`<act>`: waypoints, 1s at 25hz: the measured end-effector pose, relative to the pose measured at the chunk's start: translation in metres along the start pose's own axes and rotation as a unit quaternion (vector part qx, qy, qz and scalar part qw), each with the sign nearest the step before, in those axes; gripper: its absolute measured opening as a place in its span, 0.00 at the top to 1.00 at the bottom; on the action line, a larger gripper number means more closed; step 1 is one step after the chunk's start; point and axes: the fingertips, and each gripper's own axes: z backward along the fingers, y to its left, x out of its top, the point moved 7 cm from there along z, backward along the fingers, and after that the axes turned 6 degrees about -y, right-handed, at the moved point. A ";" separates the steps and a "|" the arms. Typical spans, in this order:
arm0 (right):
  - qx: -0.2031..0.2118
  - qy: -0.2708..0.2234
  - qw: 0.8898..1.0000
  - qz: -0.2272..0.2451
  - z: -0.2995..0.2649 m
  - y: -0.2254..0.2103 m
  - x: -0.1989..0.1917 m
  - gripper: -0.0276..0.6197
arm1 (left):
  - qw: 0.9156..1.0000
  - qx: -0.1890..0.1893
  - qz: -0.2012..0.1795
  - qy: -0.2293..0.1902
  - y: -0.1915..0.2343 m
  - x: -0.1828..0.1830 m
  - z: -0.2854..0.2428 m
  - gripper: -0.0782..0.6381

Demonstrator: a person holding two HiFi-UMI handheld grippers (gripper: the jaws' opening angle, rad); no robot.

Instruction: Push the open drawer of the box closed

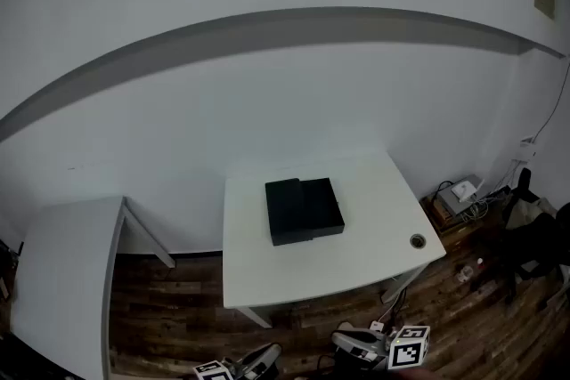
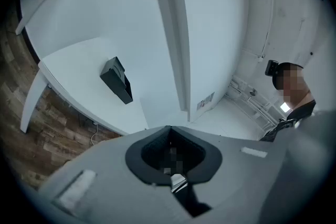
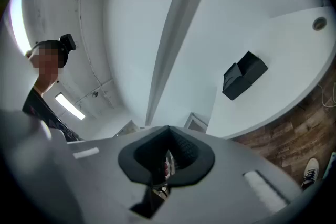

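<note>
A black box (image 1: 304, 209) lies near the middle of the white table (image 1: 356, 267), one section of it drawn out sideways. It shows small and far off in the left gripper view (image 2: 116, 80) and the right gripper view (image 3: 244, 75). Both grippers hang low in front of the table, well short of the box. My left gripper (image 1: 260, 359) is at the bottom edge, my right gripper (image 1: 354, 340) beside its marker cube (image 1: 409, 348). Each gripper's jaws meet at the tips, with nothing held, in the left (image 2: 169, 127) and right (image 3: 168, 127) gripper views.
A second white table (image 1: 62, 280) stands at the left. A round cable hole (image 1: 417, 240) sits in the near right corner of the box's table. Boxes and cables (image 1: 459, 196) lie on the wooden floor at the right. A white wall runs behind.
</note>
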 end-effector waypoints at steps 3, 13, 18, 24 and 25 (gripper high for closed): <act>0.003 0.000 1.000 0.001 0.000 0.001 0.002 0.95 | 1.000 0.001 0.001 -0.001 0.000 0.000 0.000 0.89; 0.006 -0.002 1.000 0.002 -0.004 0.000 0.007 0.95 | 1.000 0.002 0.004 0.001 0.001 0.005 -0.004 0.89; 0.018 -0.006 1.000 0.007 -0.006 -0.001 0.015 0.95 | 1.000 0.003 0.006 0.002 0.005 0.007 -0.009 0.89; 0.021 -0.011 1.000 -0.008 -0.010 -0.022 0.037 0.93 | 1.000 0.014 0.008 0.001 0.019 0.015 -0.028 0.89; 0.021 -0.013 1.000 -0.012 -0.012 -0.028 0.043 0.93 | 1.000 0.018 0.006 0.000 0.022 0.017 -0.033 0.89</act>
